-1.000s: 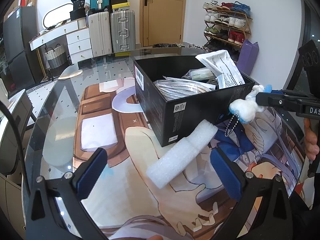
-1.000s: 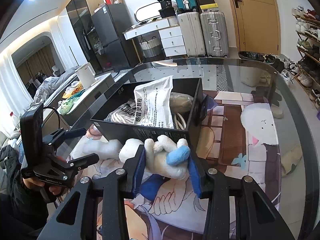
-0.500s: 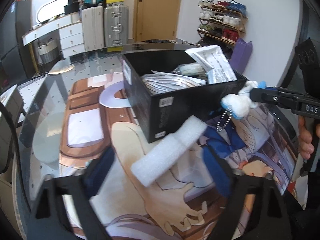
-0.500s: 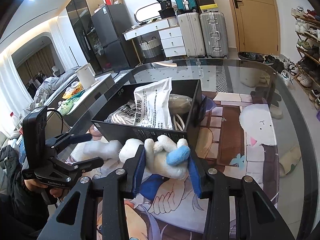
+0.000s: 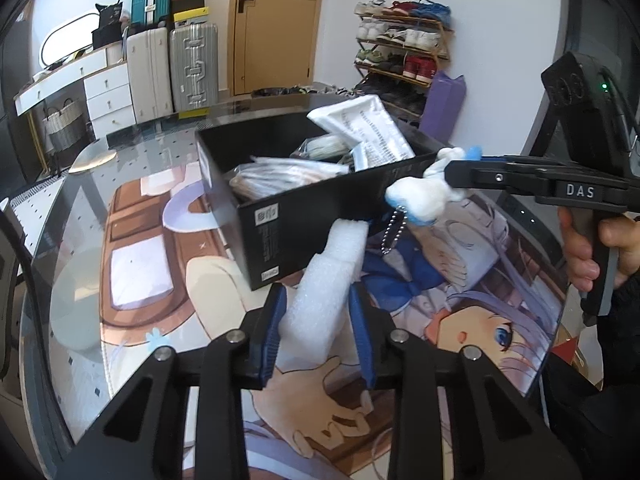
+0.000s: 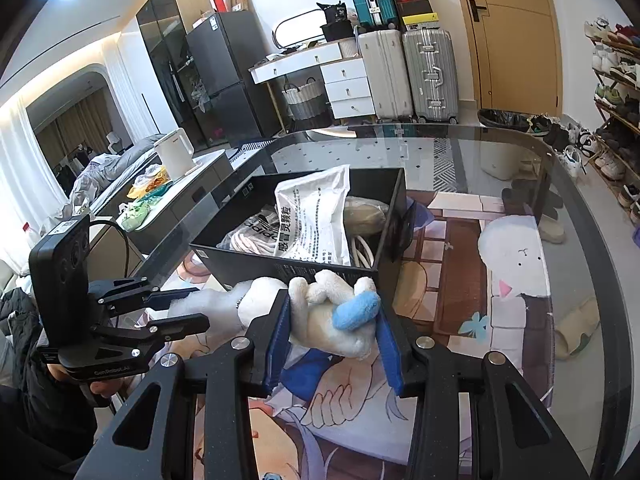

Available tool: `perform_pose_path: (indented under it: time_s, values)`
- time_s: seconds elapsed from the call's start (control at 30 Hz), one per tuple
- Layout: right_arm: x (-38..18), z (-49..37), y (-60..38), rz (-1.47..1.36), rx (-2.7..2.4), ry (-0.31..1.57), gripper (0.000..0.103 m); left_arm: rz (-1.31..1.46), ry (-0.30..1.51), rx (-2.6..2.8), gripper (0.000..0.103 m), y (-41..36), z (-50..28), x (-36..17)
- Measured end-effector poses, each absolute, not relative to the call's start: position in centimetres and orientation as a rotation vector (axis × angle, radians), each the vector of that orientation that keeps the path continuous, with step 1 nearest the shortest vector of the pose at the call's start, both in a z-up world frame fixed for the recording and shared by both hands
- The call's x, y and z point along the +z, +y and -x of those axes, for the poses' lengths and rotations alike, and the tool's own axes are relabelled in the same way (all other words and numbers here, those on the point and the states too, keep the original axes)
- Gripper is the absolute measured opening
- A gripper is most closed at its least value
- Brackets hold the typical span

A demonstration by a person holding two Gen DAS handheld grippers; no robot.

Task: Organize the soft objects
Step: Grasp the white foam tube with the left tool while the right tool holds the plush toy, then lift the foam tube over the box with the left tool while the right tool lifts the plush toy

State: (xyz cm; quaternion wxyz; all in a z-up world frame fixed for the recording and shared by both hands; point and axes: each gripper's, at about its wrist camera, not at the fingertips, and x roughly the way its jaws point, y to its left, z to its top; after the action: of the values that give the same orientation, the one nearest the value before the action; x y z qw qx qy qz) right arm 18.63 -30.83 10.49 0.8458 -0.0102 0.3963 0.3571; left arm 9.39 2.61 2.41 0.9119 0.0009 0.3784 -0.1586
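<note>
Since a second ago the left gripper (image 5: 316,328) is closing onto the foam roll (image 5: 326,280) beside the black box (image 5: 280,220); right gripper (image 6: 332,336) clamps the plush keychain (image 6: 332,312) at the box's near wall, likely for dropping in.

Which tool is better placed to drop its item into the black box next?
Probably the right tool: it is clamped on the plush toy right at the black box wall. The left tool is closing on the foam piece lower down.
</note>
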Motion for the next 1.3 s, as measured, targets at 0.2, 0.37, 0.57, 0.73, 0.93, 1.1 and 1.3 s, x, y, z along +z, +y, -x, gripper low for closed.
perform_pose_path:
  time_s: [0.2,0.37,0.57,0.73,0.93,1.1,1.3]
  values:
    - [11.6,-18.2,-31.3,0.015,0.757,0.8,0.04,-0.002,0.753,-0.361,0.024,2.5,-8.9,3.6]
    - [12.2,-18.0,-31.5,0.012,0.756,0.787,0.04,-0.004,0.751,-0.384,0.02,2.1,-8.6,3.8]
    - [12.6,-17.9,-31.7,0.008,0.757,0.776,0.04,0.009,0.741,-0.397,0.02,2.1,-8.4,4.1]
    - [13.2,-17.5,-32.1,0.0,0.762,0.746,0.04,0.034,0.705,-0.4,0.02,2.6,-8.0,5.3]
    - [14.2,-17.2,-32.6,-0.013,0.763,0.697,0.04,0.039,0.641,-0.391,0.02,2.7,-7.2,7.2]
    - [15.0,-17.0,-32.9,-0.022,0.754,0.67,0.04,0.052,0.594,-0.368,0.02,3.2,-6.7,8.6]
    - [15.9,-16.9,-33.1,-0.023,0.737,0.639,0.04,0.072,0.555,-0.315,0.02,4.2,-7.0,9.8]
